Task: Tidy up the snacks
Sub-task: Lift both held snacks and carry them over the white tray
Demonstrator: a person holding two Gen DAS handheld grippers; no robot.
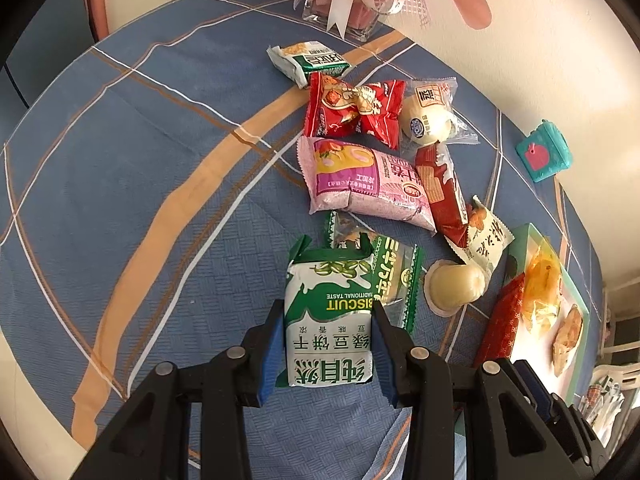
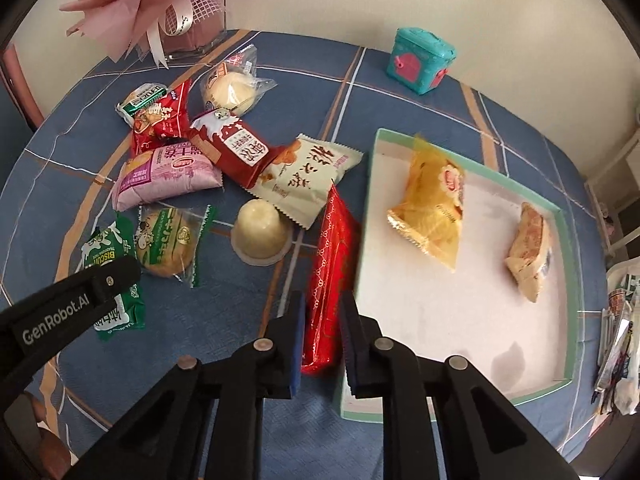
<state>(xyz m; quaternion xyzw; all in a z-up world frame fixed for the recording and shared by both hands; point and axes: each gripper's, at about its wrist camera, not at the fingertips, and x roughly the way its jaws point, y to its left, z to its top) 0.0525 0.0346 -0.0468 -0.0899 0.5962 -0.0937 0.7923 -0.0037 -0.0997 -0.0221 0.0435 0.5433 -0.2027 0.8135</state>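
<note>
My left gripper [image 1: 326,326] is shut on a green and white biscuit packet [image 1: 330,316]; the packet also shows in the right wrist view [image 2: 106,254]. My right gripper [image 2: 322,316] is shut on a red snack packet [image 2: 330,276], which lies against the left wall of the green-rimmed white tray [image 2: 564,240]. The tray holds a yellow packet [image 2: 434,204] and a pale pastry packet [image 2: 530,252]. Several loose snacks lie on the blue cloth: a pink packet [image 1: 360,180], a red candy-style packet [image 1: 352,108], a jelly cup [image 2: 262,232], a cream packet [image 2: 308,178].
A glass vase with pink paper flowers [image 2: 188,12] stands at the back of the table. A teal toy box [image 2: 420,60] sits at the back right. A wrapped bun [image 2: 230,90] and a dark red packet [image 2: 232,148] lie in the pile. Bags hang beyond the table's right edge [image 2: 618,340].
</note>
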